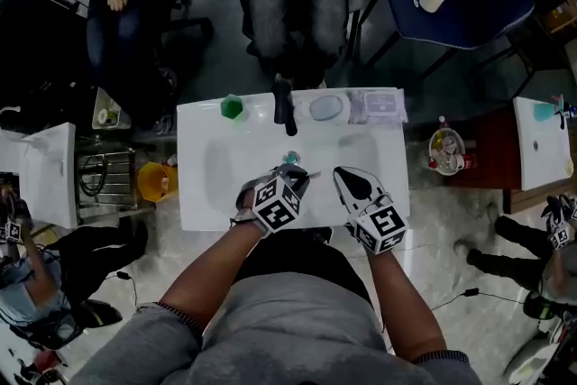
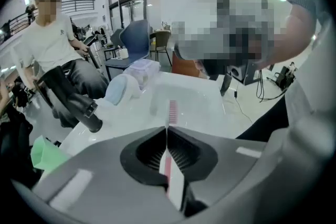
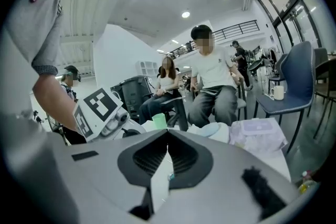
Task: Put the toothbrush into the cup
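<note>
White surface under left gripper, fingers clenched on toothbrush; right gripper fingers clenched empty, green cup beyond them.

Pink toothbrush sits clamped in the left gripper; green cup stands upright.

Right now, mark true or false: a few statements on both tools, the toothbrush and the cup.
1. The left tool is shut on the toothbrush. True.
2. The toothbrush is already in the green cup. False: it is in the left tool, and the cup stands apart at the table's far edge.
3. The right tool grips the cup. False: it is shut on nothing.
4. A wipes pack lies on the table, right of the cup. True.
</note>
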Action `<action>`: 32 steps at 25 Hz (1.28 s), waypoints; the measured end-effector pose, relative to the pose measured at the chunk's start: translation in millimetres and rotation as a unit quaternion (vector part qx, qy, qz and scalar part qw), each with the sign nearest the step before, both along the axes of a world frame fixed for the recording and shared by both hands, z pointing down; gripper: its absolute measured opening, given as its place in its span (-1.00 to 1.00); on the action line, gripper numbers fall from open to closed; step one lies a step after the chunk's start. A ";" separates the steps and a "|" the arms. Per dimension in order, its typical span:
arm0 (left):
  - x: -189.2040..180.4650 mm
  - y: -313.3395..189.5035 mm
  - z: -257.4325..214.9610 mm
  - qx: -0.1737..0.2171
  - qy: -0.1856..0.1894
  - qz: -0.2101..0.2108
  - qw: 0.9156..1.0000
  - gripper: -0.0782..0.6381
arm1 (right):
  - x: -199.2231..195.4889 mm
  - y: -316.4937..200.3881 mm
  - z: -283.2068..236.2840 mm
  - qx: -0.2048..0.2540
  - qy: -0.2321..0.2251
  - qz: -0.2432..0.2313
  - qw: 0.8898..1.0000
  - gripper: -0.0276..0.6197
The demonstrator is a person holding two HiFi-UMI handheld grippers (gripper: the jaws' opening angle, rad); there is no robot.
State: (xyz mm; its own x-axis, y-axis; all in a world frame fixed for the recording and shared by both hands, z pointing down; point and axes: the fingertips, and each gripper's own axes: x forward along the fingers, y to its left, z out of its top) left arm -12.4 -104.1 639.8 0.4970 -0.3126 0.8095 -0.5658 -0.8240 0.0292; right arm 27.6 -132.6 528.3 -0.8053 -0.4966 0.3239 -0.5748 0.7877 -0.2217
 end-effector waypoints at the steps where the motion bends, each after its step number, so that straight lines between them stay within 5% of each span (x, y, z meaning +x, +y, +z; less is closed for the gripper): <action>1: -1.1 -0.6 -5.5 0.000 0.013 -0.015 1.000 -0.73 | -2.2 0.5 -2.2 0.002 -0.002 -0.007 1.000 -0.87; 11: -27.1 -10.3 -78.8 0.044 0.122 -0.145 0.981 -0.73 | -28.3 9.0 -33.4 0.020 -0.025 -0.071 0.997 -0.87; 21: -65.7 -3.2 -160.2 0.144 0.208 -0.257 0.933 -0.73 | -65.0 26.4 -77.3 0.046 -0.056 -0.130 0.989 -0.87; 32: -121.2 -13.6 -214.0 0.252 0.260 -0.273 0.891 -0.73 | -127.5 20.7 -111.3 0.090 -0.054 -0.144 0.984 -0.87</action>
